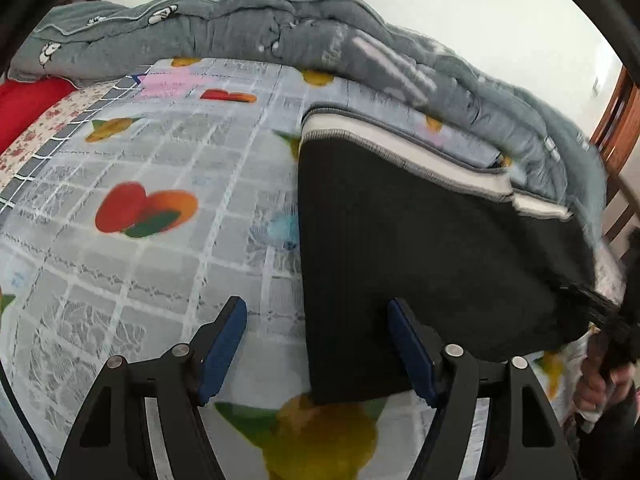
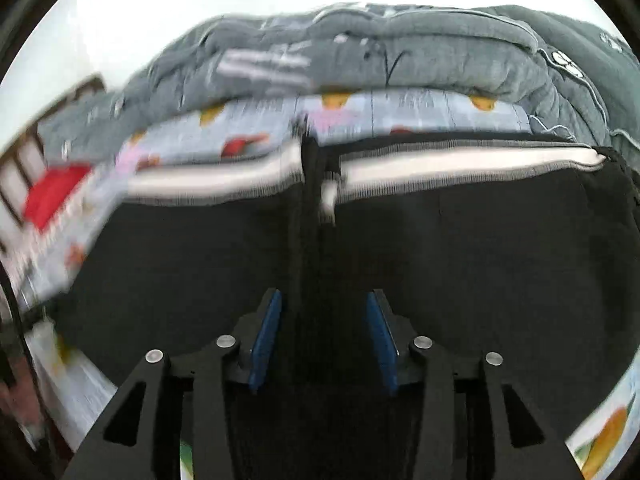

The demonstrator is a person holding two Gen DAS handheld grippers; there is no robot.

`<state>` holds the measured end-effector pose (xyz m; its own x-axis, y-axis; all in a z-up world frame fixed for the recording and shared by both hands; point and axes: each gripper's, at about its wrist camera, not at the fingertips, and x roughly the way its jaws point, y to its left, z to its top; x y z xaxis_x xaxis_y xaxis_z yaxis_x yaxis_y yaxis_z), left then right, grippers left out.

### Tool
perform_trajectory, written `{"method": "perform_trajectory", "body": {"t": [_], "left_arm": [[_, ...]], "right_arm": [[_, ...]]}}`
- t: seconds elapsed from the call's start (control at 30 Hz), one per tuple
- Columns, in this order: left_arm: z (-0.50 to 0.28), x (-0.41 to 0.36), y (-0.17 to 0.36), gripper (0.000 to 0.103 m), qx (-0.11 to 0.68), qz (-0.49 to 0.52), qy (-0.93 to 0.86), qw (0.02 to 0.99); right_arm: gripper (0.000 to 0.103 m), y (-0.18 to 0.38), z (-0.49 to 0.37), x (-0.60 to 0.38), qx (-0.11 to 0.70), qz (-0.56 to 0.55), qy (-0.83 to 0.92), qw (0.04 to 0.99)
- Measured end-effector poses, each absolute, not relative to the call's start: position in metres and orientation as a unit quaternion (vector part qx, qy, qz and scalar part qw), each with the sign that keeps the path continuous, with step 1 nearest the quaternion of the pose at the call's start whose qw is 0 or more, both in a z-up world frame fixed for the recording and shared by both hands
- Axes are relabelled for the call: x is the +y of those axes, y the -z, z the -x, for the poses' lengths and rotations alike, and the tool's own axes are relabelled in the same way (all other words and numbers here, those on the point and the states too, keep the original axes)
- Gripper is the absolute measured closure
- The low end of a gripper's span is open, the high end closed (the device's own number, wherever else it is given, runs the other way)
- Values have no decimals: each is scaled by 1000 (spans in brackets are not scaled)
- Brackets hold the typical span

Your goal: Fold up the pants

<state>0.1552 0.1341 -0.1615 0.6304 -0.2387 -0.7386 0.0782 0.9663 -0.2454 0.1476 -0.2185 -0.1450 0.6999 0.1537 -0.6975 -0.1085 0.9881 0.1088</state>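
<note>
So the black pants (image 1: 420, 240) are lying flat on the fruit-print bedsheet (image 1: 140, 200), filling the right half of the left wrist frame. The white-and-grey waistband (image 1: 400, 148) runs across the top of them, from centre frame out toward the right edge, right below the bunched-up grey quilt (image 1: 280, 28) at the back of the bed. A red pillow (image 1: 28, 108) pokes in at far left, nothing to do with the job.

Left gripper (image 1: 316, 350) has its jaws spread wide and nothing between them. Its right-hand pad sits over the near left corner of the dark fabric, the other pad over bare sheet, so the pants' side edge runs straight up the frame between the two fingers. It isn't biting anything.

Right gripper (image 2: 324, 338) is also parted and empty, and in its own (pretty blurry) view the pants (image 2: 480, 260) fill almost the whole lower frame, with the waistband (image 2: 460, 164) stretched left to right above the fingers and a dark centre seam running up between them. Can't tell if it's touching the cloth or just hovering over it.

My read: the waistband lies crosswise ahead of both tools, the right one is dead centre over the garment, the left one is at its edge. So the left is the one placed to pinch that near corner, and any fold likely goes toward the waistband or across the seam.
</note>
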Motion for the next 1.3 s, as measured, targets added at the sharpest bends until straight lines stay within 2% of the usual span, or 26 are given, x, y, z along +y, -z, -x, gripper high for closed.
{"method": "perform_trajectory", "body": {"t": [0.1, 0.43, 0.67, 0.73, 0.8, 1.07, 1.3], "left_arm": [[-149, 131, 160, 31, 421, 95, 96, 897], [-146, 145, 165, 33, 410, 207, 177, 871], [-182, 146, 176, 33, 411, 286, 194, 843], [-187, 142, 176, 33, 414, 286, 189, 843], [-186, 140, 175, 34, 417, 282, 187, 843], [-167, 143, 173, 35, 419, 269, 199, 844], [-178, 135, 173, 35, 421, 265, 179, 849]], "right_arm": [[53, 144, -130, -215, 365, -12, -71, 928], [52, 122, -93, -242, 354, -41, -46, 933], [49, 113, -55, -317, 342, -51, 57, 936], [42, 116, -49, -349, 344, -79, 90, 931], [42, 119, -47, -385, 343, -126, 112, 924], [42, 127, -74, -472, 316, -237, 119, 911], [42, 153, -149, -514, 347, -307, 94, 881]]}}
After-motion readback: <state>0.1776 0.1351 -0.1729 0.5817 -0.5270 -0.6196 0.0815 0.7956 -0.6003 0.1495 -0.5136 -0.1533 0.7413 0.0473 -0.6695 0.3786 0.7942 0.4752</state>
